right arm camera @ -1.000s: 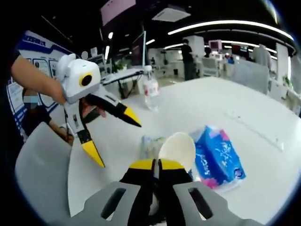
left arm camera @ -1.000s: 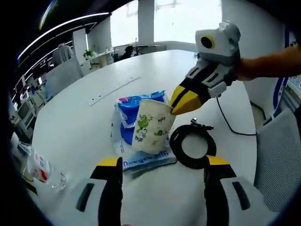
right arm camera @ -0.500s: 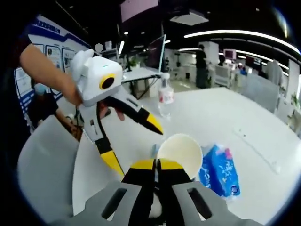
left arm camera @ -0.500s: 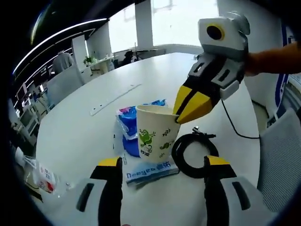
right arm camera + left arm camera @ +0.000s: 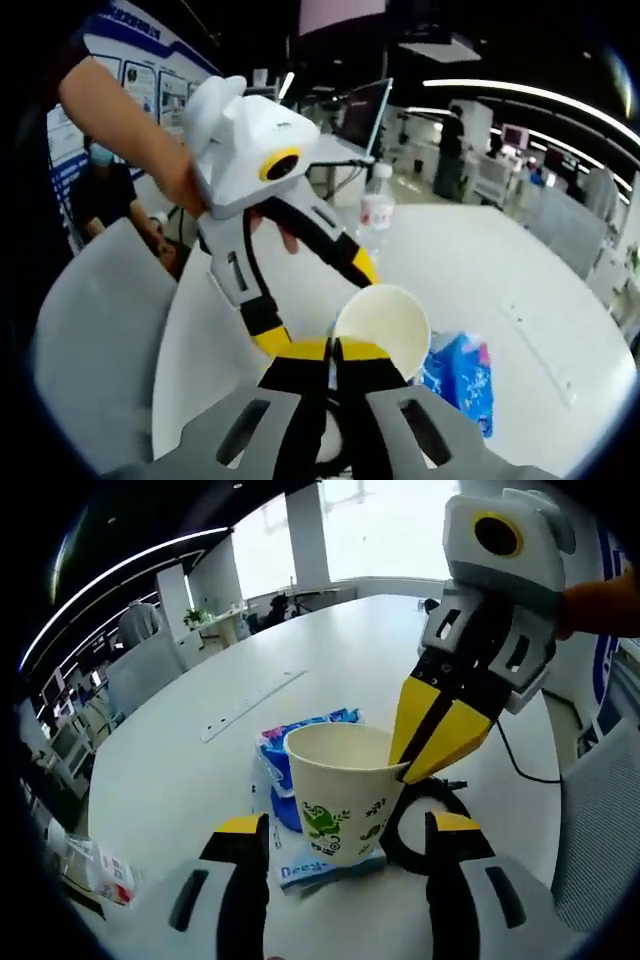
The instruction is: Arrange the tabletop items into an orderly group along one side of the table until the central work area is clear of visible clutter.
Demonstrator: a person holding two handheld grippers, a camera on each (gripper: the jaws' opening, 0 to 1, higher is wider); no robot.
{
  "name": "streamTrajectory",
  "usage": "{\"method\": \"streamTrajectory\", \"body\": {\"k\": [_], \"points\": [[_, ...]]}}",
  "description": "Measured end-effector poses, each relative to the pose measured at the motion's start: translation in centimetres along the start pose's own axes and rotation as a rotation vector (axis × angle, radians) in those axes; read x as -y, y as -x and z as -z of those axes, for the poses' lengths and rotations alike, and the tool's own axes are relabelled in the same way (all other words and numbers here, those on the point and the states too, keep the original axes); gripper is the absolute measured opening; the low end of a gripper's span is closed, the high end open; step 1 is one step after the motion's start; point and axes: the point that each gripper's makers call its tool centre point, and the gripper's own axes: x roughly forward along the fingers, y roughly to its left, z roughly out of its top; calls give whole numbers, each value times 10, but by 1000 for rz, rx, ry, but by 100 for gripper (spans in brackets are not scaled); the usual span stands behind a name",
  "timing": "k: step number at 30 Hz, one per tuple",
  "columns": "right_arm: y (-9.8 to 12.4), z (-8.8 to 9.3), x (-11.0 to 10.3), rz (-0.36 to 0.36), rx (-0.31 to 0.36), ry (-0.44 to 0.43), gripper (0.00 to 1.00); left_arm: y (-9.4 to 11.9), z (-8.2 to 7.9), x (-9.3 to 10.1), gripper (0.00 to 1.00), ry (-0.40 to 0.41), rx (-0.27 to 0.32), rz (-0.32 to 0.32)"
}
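Paper cup (image 5: 343,792), cream with green leaf print, is held off the table (image 5: 170,770) by the right hand-held gripper (image 5: 432,742): yellow jaws pinched together on the cup's rim. In the right gripper view the cup (image 5: 381,325) sits right at that gripper's closed tips (image 5: 333,351), mouth facing the camera, inside bare.

Left hand-held gripper (image 5: 345,830) is spread open, one jaw on each side of the cup's lower body, apart from it as far as I can see. In the right gripper view the left hand-held gripper (image 5: 315,299) comes in from the left, held by a hand (image 5: 205,190), jaws apart, one tip by the cup rim.

Just beyond and below the cup from the left gripper: blue tissue pack (image 5: 300,765) flat on the table, partly hidden by the cup. Coiled black cable (image 5: 410,825) just right of it, under the right gripper's jaws.

Clear plastic water bottle (image 5: 375,212) stands upright further out ahead of the right gripper. Another labelled bottle (image 5: 95,865), lying down, far left of the left gripper near the table edge.
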Motion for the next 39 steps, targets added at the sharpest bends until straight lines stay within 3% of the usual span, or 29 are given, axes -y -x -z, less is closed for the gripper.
{"method": "streamTrajectory", "body": {"k": [9,25,35,39], "points": [[4,-13,-12,-18,-6,83,0,0,-9,3,57,-10,8,-9],[14,-36,-22,-27,32,128,0,11,-19,3,49,-23,29,-30],[21,-41,-27,-21,25,190,0,17,-23,8,47,-13,48,-30],[27,-45,-27,-10,41,202,9,21,-23,10,47,-11,47,-29]]}}
